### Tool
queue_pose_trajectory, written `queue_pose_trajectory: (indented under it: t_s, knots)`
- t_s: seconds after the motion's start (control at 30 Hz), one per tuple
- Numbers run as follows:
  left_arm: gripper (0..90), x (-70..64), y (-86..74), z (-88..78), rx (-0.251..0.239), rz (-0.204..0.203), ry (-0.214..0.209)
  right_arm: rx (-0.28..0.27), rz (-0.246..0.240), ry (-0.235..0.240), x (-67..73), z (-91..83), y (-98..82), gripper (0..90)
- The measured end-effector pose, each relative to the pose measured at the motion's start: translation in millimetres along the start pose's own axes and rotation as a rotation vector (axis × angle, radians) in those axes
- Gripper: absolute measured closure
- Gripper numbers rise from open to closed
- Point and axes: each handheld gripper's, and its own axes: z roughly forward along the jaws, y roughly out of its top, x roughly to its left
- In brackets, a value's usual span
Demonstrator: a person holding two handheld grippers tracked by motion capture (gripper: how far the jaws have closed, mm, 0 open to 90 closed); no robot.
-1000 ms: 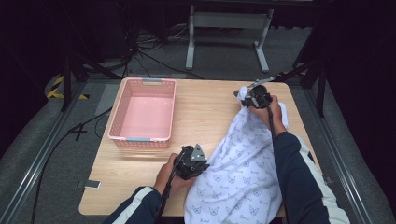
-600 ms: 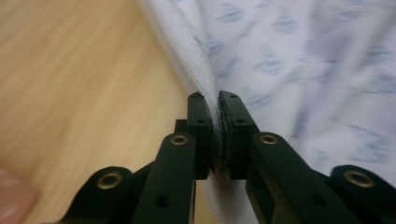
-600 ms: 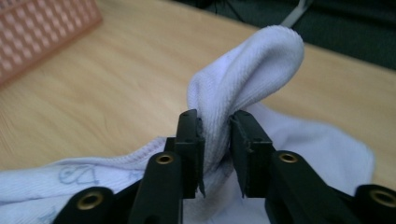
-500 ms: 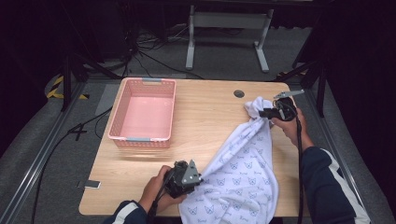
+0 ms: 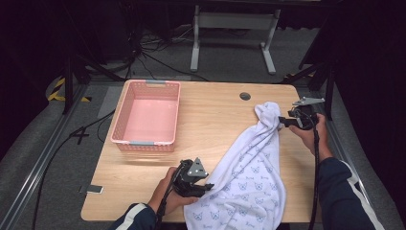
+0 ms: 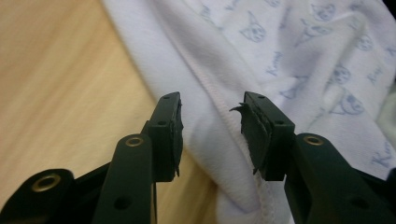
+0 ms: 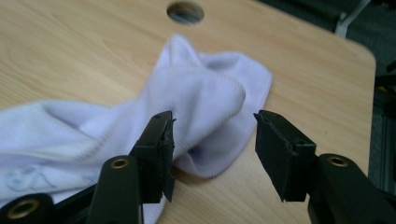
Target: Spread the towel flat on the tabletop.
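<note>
Hanging off near table edge, cloth (image 5: 249, 177) cut off.

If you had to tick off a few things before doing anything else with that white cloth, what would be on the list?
1. Left gripper let go: ok, its jaws have just been opening and the cloth hem lies loose between them.
2. Right gripper let go: ok, jaws have just been opening, apart around the bunched corner.
3. Cloth spread flat: not ok, twisted and wrinkled.
4. Cloth fully on the table: not ok, the near end hangs over the front edge.
5. Pink basket free to take it: ok, nothing lies inside.
</note>
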Motion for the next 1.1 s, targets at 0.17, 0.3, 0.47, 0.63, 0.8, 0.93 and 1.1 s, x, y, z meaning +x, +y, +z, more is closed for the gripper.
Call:
queue_pose_trajectory:
  t_s: [0.17,0.3,0.47,0.63,0.8,0.93,1.1]
  knots:
    - [61.9,-9.4,2.9,7.6,0.029,0.048,-0.034,-0.038,-0.083,0.089,28.9,-0.3,14.6,52.2]
    - [66.1,-11.3,1.1,14.8,0.065,0.066,-0.052,0.066,-0.101,0.108,39.9,26.6,19.8,46.5]
    - [78.6,-10.4,-2.1,18.8,0.081,0.059,-0.077,0.171,-0.115,0.101,37.7,49.9,13.7,58.1]
    - [87.2,-11.2,-1.4,15.8,0.062,0.069,-0.06,0.115,-0.1,0.079,32.8,43.2,16.6,86.1]
    - [87.6,-7.9,-0.1,1.5,0.016,0.069,-0.032,0.018,-0.102,0.08,34.5,27.3,30.6,88.1]
    - [87.6,1.5,-10.9,-20.7,-0.037,0.001,0.009,-0.05,-0.102,0.09,40.6,21.1,53.2,88.1]
    - [87.6,10.7,-31.4,-43.5,-0.055,-0.064,0.058,-0.09,-0.138,0.134,67.9,35.6,94.5,88.0]
